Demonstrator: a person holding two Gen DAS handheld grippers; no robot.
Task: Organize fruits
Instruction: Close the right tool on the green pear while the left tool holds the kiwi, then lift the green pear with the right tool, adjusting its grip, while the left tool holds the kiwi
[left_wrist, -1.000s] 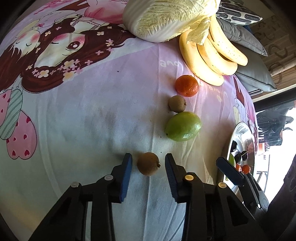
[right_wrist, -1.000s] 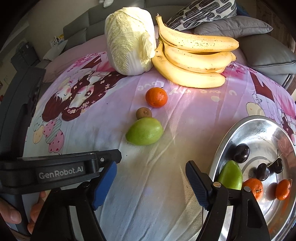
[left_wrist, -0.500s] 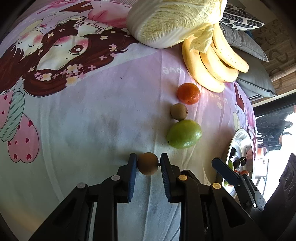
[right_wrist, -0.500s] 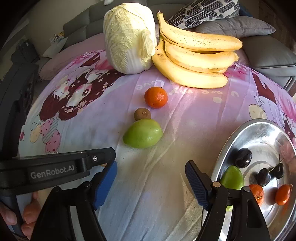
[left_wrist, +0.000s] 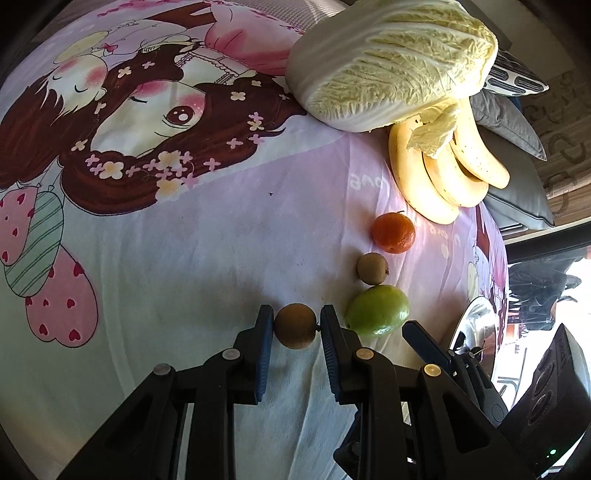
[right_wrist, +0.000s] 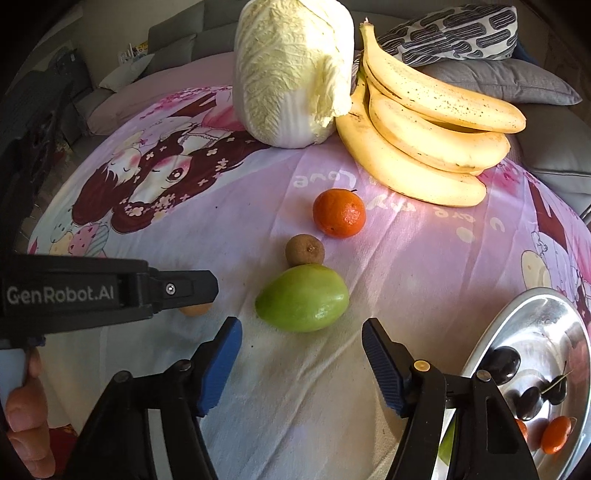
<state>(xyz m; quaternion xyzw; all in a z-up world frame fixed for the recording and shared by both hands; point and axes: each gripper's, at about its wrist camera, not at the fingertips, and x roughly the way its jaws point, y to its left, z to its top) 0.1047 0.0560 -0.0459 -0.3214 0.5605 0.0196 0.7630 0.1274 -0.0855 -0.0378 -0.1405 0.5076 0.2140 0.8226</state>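
The left gripper (left_wrist: 295, 326) clamped the brown fruit (left_wrist: 295, 325) tight, while the right gripper (right_wrist: 301, 360), fingers apart and closing, hung near the green mango (right_wrist: 302, 298).

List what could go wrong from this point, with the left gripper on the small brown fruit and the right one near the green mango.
1. The left gripper pinches the small brown fruit only at its blue pad tips; a round fruit could squirt out when lifted.
2. The right gripper, jaws open, points at the green mango, which touches the kiwi; closing in may roll the kiwi away.
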